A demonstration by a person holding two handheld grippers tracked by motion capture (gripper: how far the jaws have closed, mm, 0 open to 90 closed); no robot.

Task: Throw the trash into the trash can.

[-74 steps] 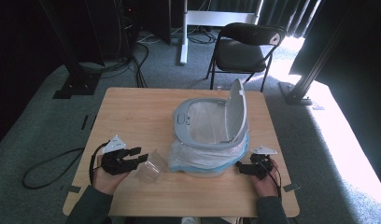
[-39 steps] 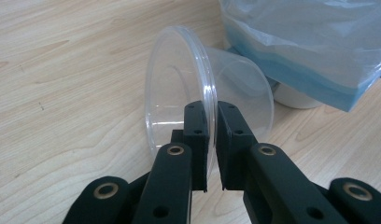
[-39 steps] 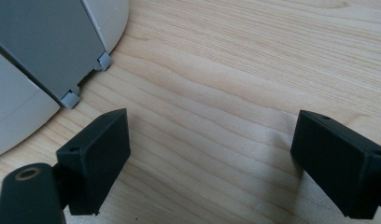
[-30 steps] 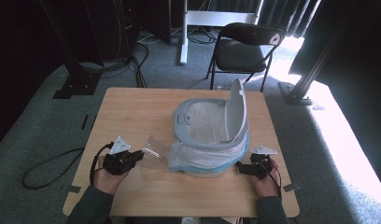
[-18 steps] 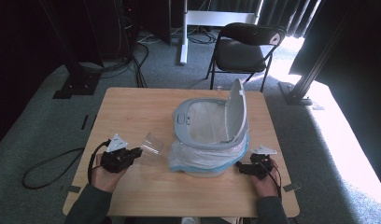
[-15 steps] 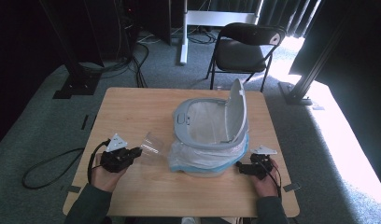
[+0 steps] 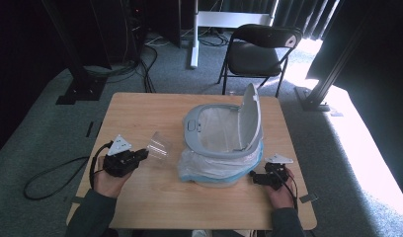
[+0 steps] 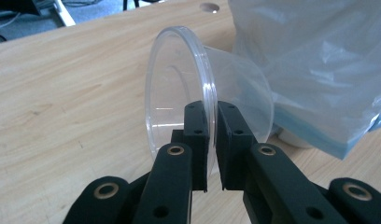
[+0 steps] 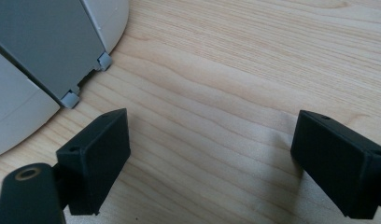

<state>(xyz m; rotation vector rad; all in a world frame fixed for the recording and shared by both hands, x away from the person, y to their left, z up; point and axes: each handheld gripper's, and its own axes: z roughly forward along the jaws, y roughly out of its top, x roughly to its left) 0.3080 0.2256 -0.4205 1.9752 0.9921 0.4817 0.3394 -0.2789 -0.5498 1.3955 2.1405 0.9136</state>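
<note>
1. The left gripper (image 8: 212, 140) is pinching the rim of a clear plastic cup (image 8: 205, 98), with one jaw sitting inside the mouth and the other pressing on the outer wall.
2. The cup is lying on its side in the grip, its open mouth facing back toward the gripper and its base pointing toward the bin.
3. In the high view, the left gripper (image 7: 140, 155) is sitting over the left part of the wooden table (image 7: 140, 113), with the cup (image 7: 159, 144) sticking out just ahead of it, near the bin but apart from it.
4. The person's left hand (image 7: 108, 180) is wrapping around that gripper's body from below, and a black cable (image 7: 51, 177) is trailing off the table edge to the floor.
5. A grey bin (image 7: 224, 133) is standing near the middle of the table, its lid (image 7: 251, 116) standing raised at the right side, and a pale plastic bag (image 7: 209, 165) is lining it and bunching out around its base.
6. In the left gripper view, the bag (image 8: 319, 60) is hanging just beside the cup's base; I cannot tell whether they are touching.
7. The right gripper (image 9: 212, 158) is standing spread wide, with nothing but bare wood between its jaws.
8. It is resting low at the table's right side (image 7: 259, 177), close to the bin's base (image 9: 44, 51).
</note>
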